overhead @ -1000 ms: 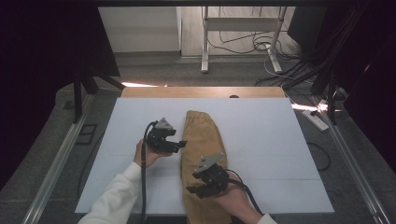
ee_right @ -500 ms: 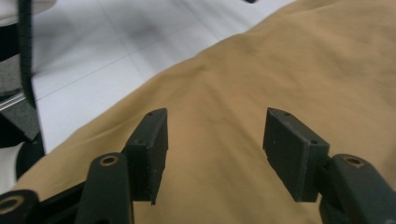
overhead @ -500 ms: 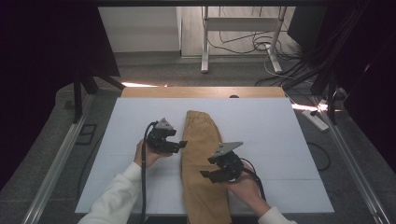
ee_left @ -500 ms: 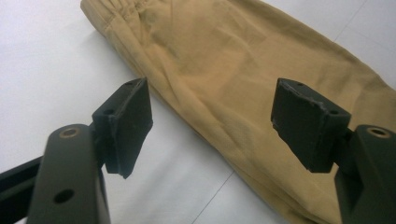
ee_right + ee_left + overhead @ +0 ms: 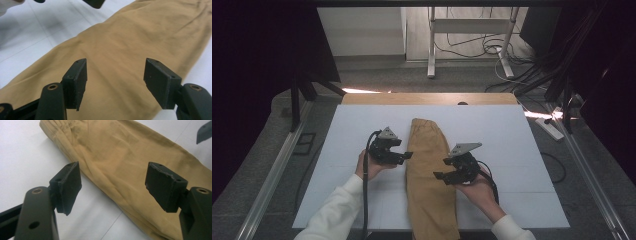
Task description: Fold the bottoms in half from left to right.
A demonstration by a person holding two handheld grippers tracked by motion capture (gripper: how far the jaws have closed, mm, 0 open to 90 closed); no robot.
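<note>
Trousers (image 5: 428, 170) are lying lengthwise on the table (image 5: 522, 150), running away from the person. Left gripper (image 5: 404, 156) and right gripper (image 5: 439, 176) are flanking it, both open and empty (right's jaws just opening).

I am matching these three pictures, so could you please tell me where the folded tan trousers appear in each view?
High view: the tan trousers lie lengthwise at the middle of the white table, between both grippers.
Left gripper view: the trousers run from top left to bottom right.
Right gripper view: the trousers spread across the middle and right.
Shared landmark: the gathered waistband, at top left in the left gripper view.
</note>
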